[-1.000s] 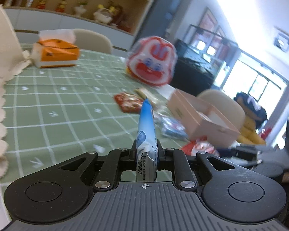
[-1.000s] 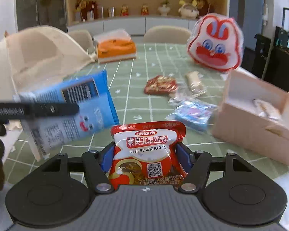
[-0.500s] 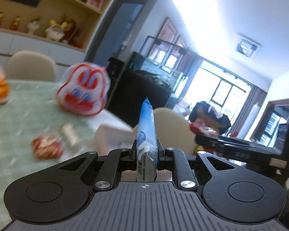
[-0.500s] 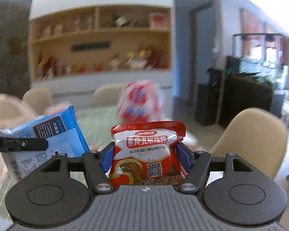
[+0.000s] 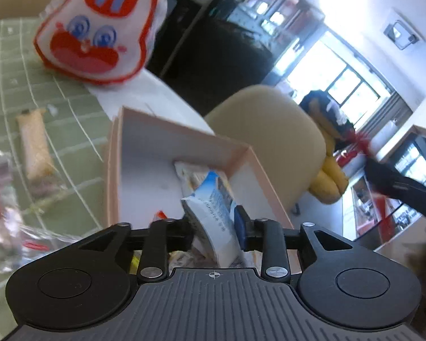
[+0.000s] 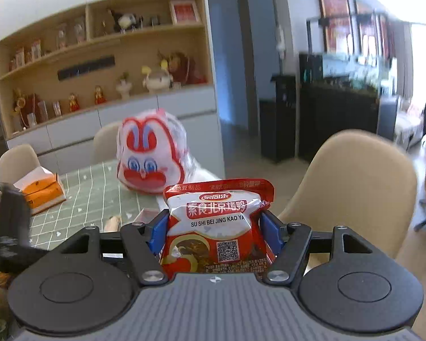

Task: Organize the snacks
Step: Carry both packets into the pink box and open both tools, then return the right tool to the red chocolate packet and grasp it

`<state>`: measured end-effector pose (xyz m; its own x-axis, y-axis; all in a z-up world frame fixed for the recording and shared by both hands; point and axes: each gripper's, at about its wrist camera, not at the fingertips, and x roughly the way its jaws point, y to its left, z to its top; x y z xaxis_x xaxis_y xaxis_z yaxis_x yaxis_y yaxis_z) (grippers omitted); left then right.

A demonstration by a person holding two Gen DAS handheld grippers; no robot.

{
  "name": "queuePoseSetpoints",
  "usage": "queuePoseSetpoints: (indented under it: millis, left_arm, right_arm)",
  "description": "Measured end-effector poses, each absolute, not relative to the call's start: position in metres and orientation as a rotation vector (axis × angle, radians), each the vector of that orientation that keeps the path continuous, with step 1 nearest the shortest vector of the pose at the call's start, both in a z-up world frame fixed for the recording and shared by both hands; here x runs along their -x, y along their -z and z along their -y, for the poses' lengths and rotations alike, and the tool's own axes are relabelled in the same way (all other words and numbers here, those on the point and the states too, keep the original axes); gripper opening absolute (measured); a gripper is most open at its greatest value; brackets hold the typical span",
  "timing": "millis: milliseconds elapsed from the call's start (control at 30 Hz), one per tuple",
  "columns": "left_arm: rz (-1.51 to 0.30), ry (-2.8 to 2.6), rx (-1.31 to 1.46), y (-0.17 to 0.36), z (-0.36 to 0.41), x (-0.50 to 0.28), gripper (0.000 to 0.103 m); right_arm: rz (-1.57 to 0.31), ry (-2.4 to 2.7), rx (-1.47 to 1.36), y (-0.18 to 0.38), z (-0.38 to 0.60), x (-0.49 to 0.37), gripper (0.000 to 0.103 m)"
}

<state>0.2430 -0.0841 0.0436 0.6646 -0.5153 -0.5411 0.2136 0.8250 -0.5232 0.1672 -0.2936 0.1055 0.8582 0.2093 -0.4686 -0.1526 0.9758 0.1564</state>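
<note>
Since the earlier frame the left gripper (image 5: 213,224) had swung over the pink box (image 5: 112,170), jaws opening around the light, crinkly blue packet (image 5: 213,213) at lower centre; right gripper (image 6: 214,228) clenched the soft red pouch (image 6: 217,221) by its sides.

1. Green checked tablecloth (image 6: 93,190): landmark, spread over the table, white grid lines and small white motifs.
2. Orange tissue box (image 6: 44,191): on the tablecloth near its left side, white tissue standing out of the top.
3. Beige chair (image 6: 355,187): just beyond the tablecloth's right edge, rounded back.
4. Two further beige chairs (image 6: 17,163): behind the tablecloth's far edge.
5. Wooden wall shelf (image 6: 105,65): well behind the tablecloth, holding figurines and a framed red picture.
6. Black cabinet (image 6: 338,116): right of the tablecloth, against the far wall.
</note>
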Motion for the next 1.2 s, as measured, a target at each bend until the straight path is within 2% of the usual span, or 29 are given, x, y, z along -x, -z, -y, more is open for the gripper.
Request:
queuePoseSetpoints:
  millis: [167, 467, 700, 867, 1000, 1200]
  left_arm:
    - [-0.609, 0.386, 0.427, -0.062, 0.045, -0.211, 0.033]
    - [-0.578, 0.264, 0.531, -0.049, -0.019, -0.176, 0.033]
    - [-0.66, 0.209, 0.499, -0.032, -0.039, -0.163, 0.033]
    - [-0.673, 0.235, 0.528, -0.02, -0.039, -0.158, 0.033]
    - [-0.679, 0.246, 0.521, -0.018, -0.031, -0.152, 0.033]
    - [-0.644, 0.218, 0.528, -0.027, -0.033, -0.143, 0.033]
  right_arm:
    - [-0.648, -0.261, -0.182, -0.078, 0.251, -0.222, 0.068]
    - [-0.924, -0.205, -0.065, -0.014, 0.18, -0.282, 0.071]
    - [-0.861, -0.235, -0.163, -0.044, 0.21, -0.271, 0.081]
    - [-0.839, -0.38, -0.069, -0.062, 0.206, -0.229, 0.081]
    - [-0.839, -0.386, 0.09, -0.05, 0.187, -0.204, 0.085]
    - [-0.856, -0.243, 0.115, -0.035, 0.194, -0.225, 0.085]
